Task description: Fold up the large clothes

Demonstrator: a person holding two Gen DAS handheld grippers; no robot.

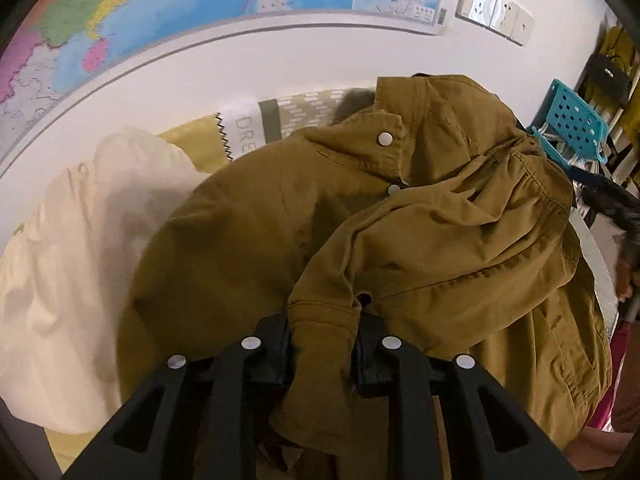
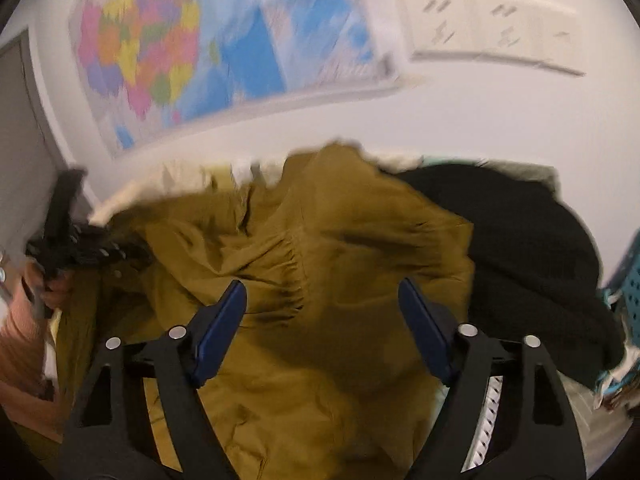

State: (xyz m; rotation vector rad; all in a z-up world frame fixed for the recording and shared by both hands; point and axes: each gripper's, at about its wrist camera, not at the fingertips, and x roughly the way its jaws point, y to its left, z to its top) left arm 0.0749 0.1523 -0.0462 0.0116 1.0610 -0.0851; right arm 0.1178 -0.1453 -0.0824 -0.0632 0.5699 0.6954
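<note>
A large olive-brown jacket (image 1: 400,216) with snap buttons lies rumpled across the bed. My left gripper (image 1: 322,344) is shut on the jacket's sleeve cuff (image 1: 320,320), with the cloth bunched between its pads. In the right wrist view the same jacket (image 2: 320,280) fills the middle, blurred by motion. My right gripper (image 2: 322,300) is open and empty, hovering just over the jacket's gathered back. The left gripper (image 2: 80,252) shows at the left edge of that view, held in a hand.
A cream-white garment (image 1: 80,264) lies left of the jacket. A black garment (image 2: 520,260) lies to its right. A turquoise perforated basket (image 1: 572,120) stands at the far right. A map (image 1: 180,12) and wall sockets (image 1: 496,10) hang on the white wall behind.
</note>
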